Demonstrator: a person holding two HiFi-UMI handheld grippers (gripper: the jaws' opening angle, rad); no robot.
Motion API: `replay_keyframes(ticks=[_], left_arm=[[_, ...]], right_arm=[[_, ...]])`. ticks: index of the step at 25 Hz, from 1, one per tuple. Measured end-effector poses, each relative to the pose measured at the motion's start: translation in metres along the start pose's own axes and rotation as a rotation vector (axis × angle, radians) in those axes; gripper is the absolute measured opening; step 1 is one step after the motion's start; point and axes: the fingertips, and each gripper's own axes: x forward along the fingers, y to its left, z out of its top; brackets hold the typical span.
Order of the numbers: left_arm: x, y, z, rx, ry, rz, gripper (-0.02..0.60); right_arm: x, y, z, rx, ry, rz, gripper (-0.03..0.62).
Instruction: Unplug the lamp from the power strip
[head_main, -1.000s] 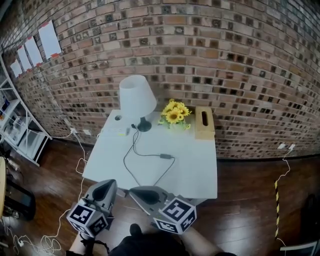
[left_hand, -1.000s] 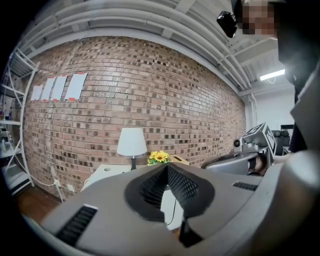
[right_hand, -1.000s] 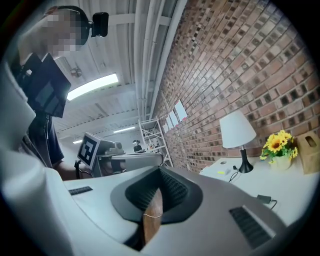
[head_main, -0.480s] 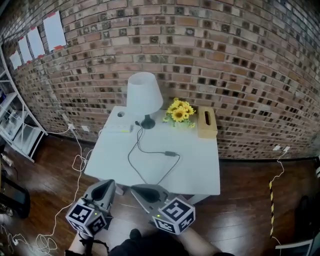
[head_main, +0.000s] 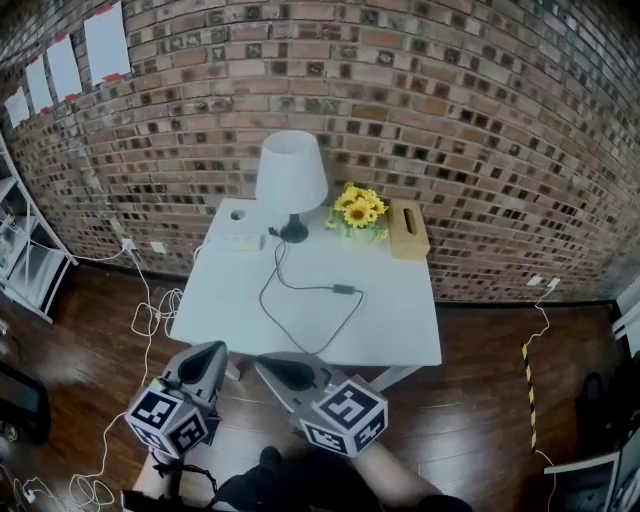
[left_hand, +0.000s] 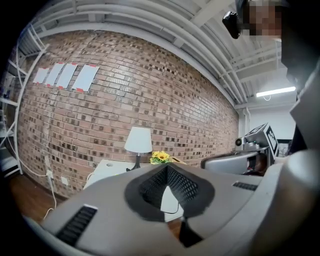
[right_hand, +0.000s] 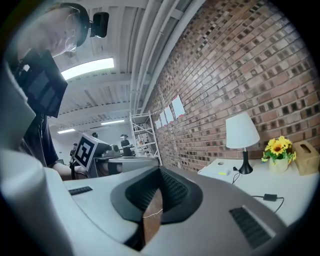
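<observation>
**Squaring up to the table, nothing touched yet**
Over the last second the head view has swung to face the table (head_main: 400, 330) more squarely. The left tongs (head_main: 208, 352) and right tongs (head_main: 268, 362) came along with it, both closed and empty, short of its near edge. The lamp (head_main: 291, 172) stands at the back, with its cord (head_main: 300, 330) looping toward the white power strip (head_main: 237, 242), so the unplugging looks unstarted.
</observation>
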Motion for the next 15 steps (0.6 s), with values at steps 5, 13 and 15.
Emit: replay_keyframes(ticks=[5, 13, 15], left_arm=[[-0.004, 0.005, 0.003, -0.02, -0.03, -0.055, 0.001], [-0.015, 0.012, 0.004, 0.004, -0.019, -0.076, 0.002], [-0.016, 0.012, 0.004, 0.001, -0.024, -0.091, 0.002]], right_arm=[[0.008, 0.01, 0.001, -0.014, 0.005, -0.031, -0.009], [0.013, 0.026, 0.001, -0.032, 0.021, -0.072, -0.009], [0.013, 0.03, -0.001, -0.033, 0.026, -0.083, -0.009]])
